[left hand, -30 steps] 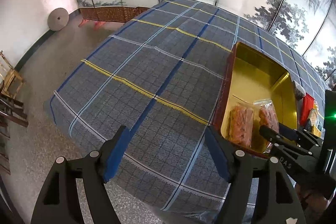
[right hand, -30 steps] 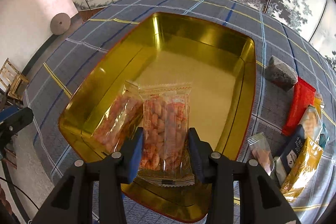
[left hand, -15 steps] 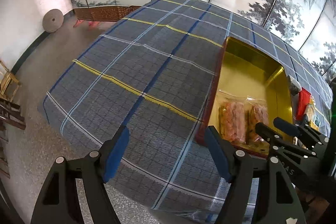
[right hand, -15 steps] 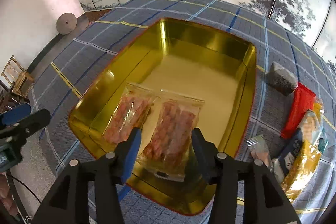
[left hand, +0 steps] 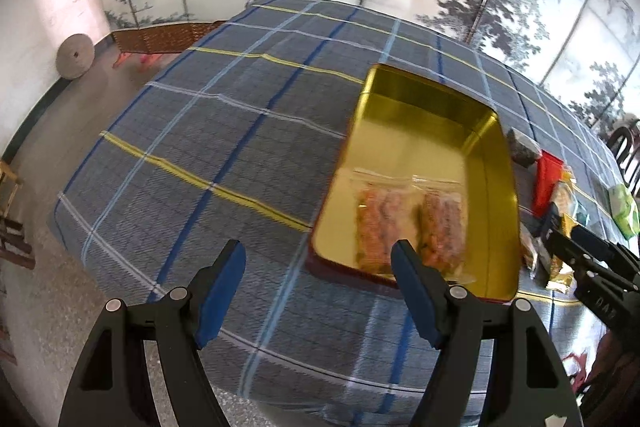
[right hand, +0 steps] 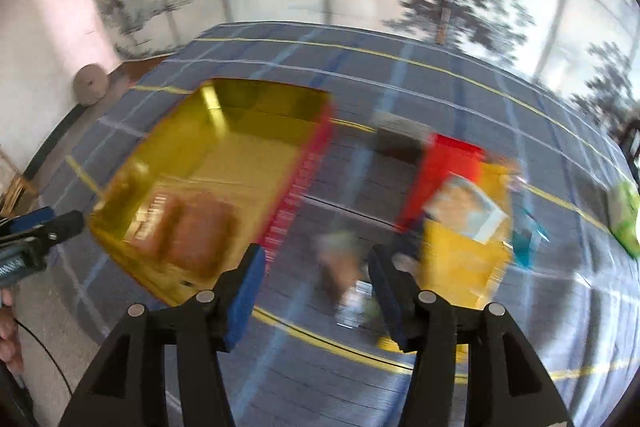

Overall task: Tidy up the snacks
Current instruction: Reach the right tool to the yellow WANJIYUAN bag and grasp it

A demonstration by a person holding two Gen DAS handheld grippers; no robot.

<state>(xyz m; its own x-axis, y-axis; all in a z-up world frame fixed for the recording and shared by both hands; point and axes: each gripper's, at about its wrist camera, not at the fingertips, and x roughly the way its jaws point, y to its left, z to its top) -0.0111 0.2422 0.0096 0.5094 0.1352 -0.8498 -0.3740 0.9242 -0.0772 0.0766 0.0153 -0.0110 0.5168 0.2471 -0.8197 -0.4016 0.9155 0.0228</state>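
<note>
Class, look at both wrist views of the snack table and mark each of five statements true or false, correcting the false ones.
1. Two clear snack packets lie in the gold tin. True.
2. The right tool grips a packet. False: its jaws have just been opening and nothing is between them.
3. The left tool is open and empty. True.
4. The tin sits on a bare wooden table. False: a blue plaid cloth covers it.
5. A red packet lies inside the tin. False: it lies outside, beside it.
</note>
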